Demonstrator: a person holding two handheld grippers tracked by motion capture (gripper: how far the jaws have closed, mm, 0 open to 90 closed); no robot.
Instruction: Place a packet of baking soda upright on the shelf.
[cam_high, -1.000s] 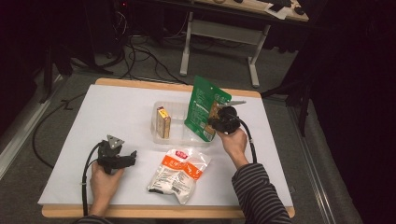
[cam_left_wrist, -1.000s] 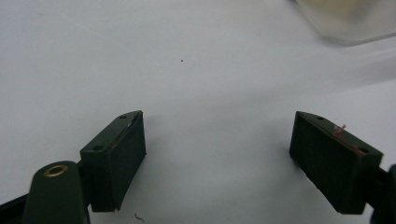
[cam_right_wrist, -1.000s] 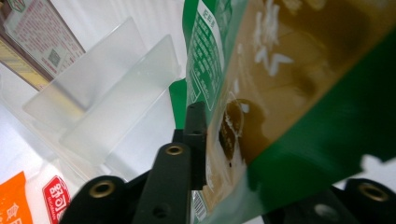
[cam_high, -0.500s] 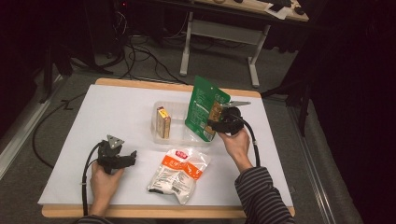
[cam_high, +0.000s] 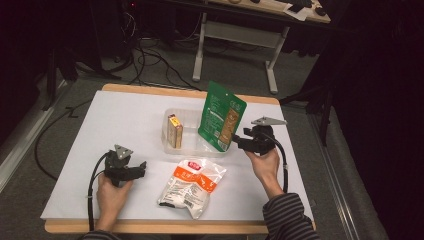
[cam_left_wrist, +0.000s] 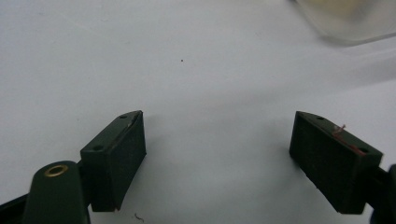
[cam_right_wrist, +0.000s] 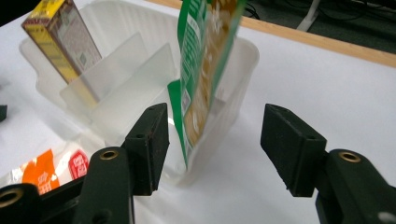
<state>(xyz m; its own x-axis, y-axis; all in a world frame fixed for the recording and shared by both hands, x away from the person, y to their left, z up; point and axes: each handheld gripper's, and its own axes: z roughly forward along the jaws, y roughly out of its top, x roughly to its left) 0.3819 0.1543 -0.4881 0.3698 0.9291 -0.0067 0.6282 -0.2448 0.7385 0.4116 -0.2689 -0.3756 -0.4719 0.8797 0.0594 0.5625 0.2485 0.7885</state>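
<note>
A green snack pouch (cam_high: 222, 116) stands upright at the right end of a clear plastic bin (cam_high: 168, 141). My right gripper (cam_high: 239, 143) sits just right of the pouch and points at it. Its jaws have just been opening. In the right gripper view the pouch (cam_right_wrist: 205, 60) stands close by the left jaw of my right gripper (cam_right_wrist: 219, 144), and neither pad presses on it. A yellow-brown box (cam_high: 175, 131) stands in the bin's left part. My left gripper (cam_high: 142, 171) rests open on the table at the front left, and my left gripper (cam_left_wrist: 217, 163) has only bare white surface between its jaws.
An orange and white bag (cam_high: 192, 184) lies flat in front of the bin, between my two hands. The white table cover (cam_high: 125, 120) has a wooden edge all round. A metal desk frame (cam_high: 235, 35) stands on the floor beyond the table.
My right gripper has let go of the green pouch and drawn back to the right. The pouch stays standing in the bin. The left hand has not moved.
</note>
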